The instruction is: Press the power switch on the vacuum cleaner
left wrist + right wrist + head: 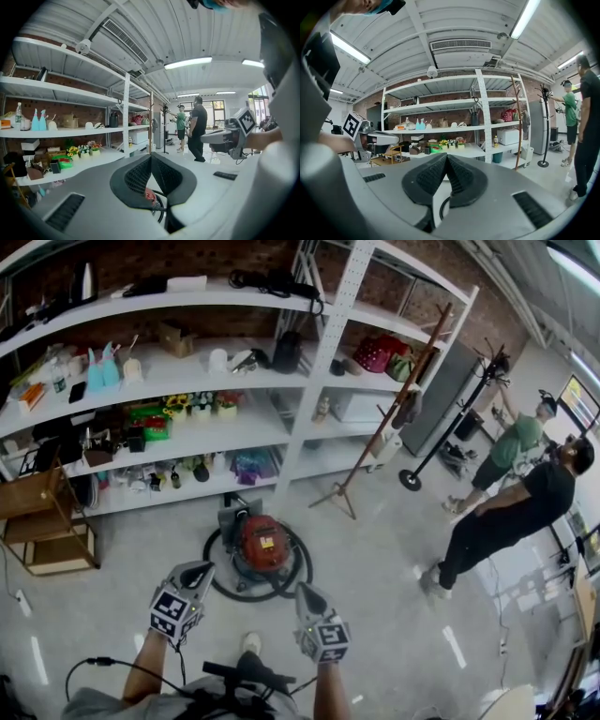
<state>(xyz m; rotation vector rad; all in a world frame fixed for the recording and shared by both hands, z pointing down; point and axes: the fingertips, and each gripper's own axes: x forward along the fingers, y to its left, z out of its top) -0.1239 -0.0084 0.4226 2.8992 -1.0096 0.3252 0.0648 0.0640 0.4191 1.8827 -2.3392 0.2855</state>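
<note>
In the head view, the vacuum cleaner (262, 544) is a red canister with a dark top, standing on the floor inside the ring of its black hose (217, 585), just ahead of me. My left gripper (199, 568) is held above the floor at the hose's near left, its jaws shut and empty. My right gripper (305, 590) is held at the hose's near right, also shut and empty. In the left gripper view, a sliver of the red canister (149, 194) shows below the closed pads (136, 178). No power switch is discernible.
White shelving (281, 409) full of small items stands behind the vacuum. A wooden crate (47, 521) sits at the left, with a wooden coat stand (375, 442) and a black one (450, 418) at the right. Two people (506, 512) stand at the far right. A cable (103, 667) runs by my feet.
</note>
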